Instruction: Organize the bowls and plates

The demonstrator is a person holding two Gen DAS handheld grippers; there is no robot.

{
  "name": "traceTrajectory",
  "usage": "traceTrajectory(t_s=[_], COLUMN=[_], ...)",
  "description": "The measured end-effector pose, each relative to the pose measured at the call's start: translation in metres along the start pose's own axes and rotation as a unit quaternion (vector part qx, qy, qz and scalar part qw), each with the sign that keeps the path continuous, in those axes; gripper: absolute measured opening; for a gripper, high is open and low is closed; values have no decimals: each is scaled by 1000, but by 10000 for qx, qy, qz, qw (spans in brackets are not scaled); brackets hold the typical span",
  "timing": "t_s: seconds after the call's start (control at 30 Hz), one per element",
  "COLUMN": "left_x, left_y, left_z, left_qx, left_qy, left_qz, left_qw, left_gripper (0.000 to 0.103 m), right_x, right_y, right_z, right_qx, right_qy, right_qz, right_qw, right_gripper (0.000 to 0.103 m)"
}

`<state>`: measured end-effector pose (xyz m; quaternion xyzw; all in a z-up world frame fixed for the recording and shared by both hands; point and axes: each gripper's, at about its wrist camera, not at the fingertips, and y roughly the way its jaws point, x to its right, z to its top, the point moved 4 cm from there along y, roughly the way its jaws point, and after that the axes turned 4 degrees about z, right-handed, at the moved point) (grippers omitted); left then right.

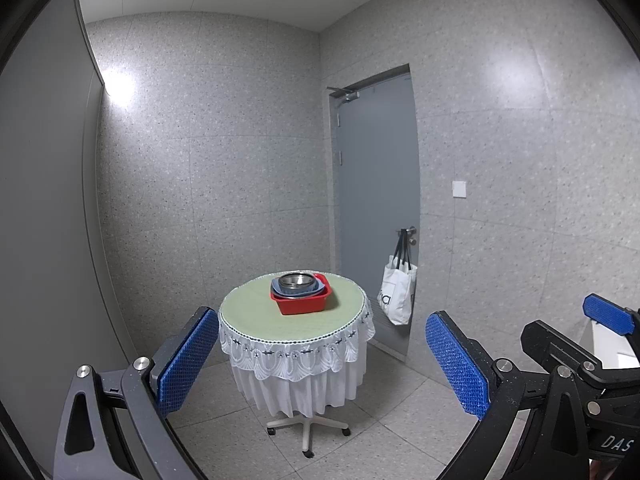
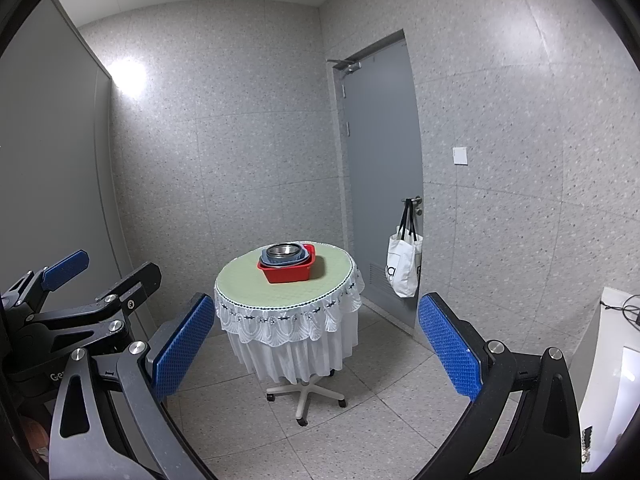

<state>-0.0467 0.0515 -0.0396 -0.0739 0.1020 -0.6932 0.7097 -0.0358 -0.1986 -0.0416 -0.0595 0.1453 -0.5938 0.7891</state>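
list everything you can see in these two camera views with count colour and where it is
round table: one, green top with white lace skirt, room centre, on a wheeled base
red tub: one, red, on the table
blue dishes: at least two, blue, nested in the tub
metal bowl: one, silver, on top of the stack
door: one, grey, right wall, closed
tote bag: one, white, hanging on the door handle
wall switch: one, white, right of the door
left gripper: blue pads, open, empty
right gripper: blue pads, open, empty

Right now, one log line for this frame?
phase: approach | left gripper: open, empty | right gripper: open, empty | dishes: stacked in red tub on table
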Motion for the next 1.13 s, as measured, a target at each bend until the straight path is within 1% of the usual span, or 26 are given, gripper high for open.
traceTrajectory(t_s=[0.73, 0.93, 1.13], left_x=[4, 12, 20], left_y=[12, 21, 38], left_z=[1, 2, 2], left_qx=[-39, -57, -109], left_qy=[26, 67, 78], left_qz=[46, 72, 131], left_qw=[10000, 9999, 9998], left_gripper=[102, 103, 103], right_x=[5, 14, 26], right_y=[13, 20, 31], right_z=[-4, -3, -3], right_qx=[-28, -42, -87], right_qy=[55, 88, 117], right_qz=[48, 67, 112], right_qw=[10000, 9999, 9998], right_gripper=[103, 103, 103])
